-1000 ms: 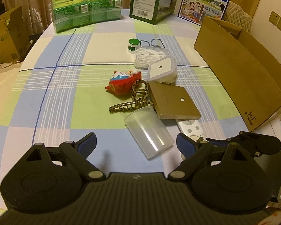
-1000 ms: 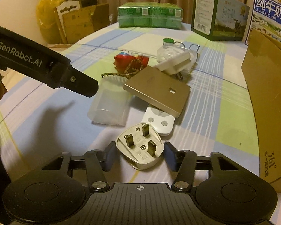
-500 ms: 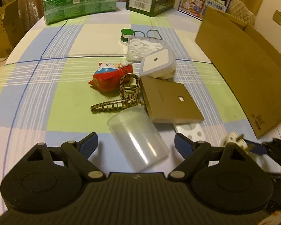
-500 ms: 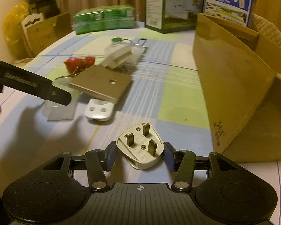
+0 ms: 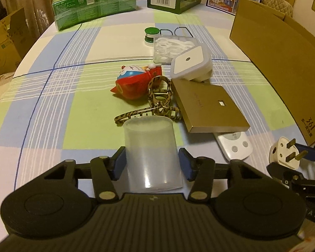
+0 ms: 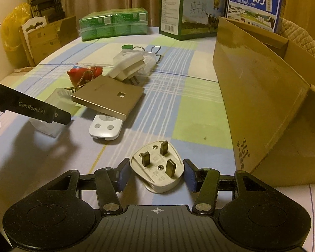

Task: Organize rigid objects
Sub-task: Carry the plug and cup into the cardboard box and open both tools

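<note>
Left gripper (image 5: 152, 164) closing around clear cup (image 5: 151, 147) (lying sideways); right gripper (image 6: 156, 173) opening, 3-pin plug (image 6: 156, 167) between pads.

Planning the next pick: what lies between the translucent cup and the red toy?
In the left wrist view, the leopard-print strap lies between the translucent cup and the red toy.

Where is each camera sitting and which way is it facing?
Left wrist: rides the left tongs, looking down the table along the clear cup between its closing fingers; the right tongs show at the right edge.
Right wrist: rides the right tongs, facing the cardboard box, holding the white plug; left tongs at left.
Shared: gold box, remote.
</note>
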### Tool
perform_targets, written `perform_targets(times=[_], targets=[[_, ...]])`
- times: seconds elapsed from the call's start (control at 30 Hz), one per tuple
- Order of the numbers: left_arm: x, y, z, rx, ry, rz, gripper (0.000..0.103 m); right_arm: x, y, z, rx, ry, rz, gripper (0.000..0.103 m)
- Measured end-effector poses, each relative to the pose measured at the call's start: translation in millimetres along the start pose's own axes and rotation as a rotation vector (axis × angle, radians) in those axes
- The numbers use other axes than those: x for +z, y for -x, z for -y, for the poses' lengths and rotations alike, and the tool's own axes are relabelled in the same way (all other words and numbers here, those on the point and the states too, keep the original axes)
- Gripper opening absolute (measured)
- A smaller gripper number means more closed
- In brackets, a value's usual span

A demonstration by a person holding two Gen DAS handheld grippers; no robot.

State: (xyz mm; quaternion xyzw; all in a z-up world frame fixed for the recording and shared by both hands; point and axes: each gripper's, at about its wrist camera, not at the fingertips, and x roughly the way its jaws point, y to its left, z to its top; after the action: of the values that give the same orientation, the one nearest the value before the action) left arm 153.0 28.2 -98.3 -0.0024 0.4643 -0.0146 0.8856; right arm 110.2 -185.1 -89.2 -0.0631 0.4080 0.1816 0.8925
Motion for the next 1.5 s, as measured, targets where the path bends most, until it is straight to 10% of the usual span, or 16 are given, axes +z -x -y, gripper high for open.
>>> perform_targets(times=[0.87, 1.17, 1.5], targets=[[0, 99, 44, -0.113, 0.007, 0.12, 0.048, 28, 91, 3, -0.037, -0.023, 0.189, 0.049], [68, 131, 128, -0.254, -0.147, 0.255, 0.048, 73, 135, 92, -0.181, -0.112, 0.29, 0.05], [102, 88, 220, -0.369, -0.25, 0.216, 0.048, 68, 121, 187, -0.226, -0.26, 0.214, 0.05]])
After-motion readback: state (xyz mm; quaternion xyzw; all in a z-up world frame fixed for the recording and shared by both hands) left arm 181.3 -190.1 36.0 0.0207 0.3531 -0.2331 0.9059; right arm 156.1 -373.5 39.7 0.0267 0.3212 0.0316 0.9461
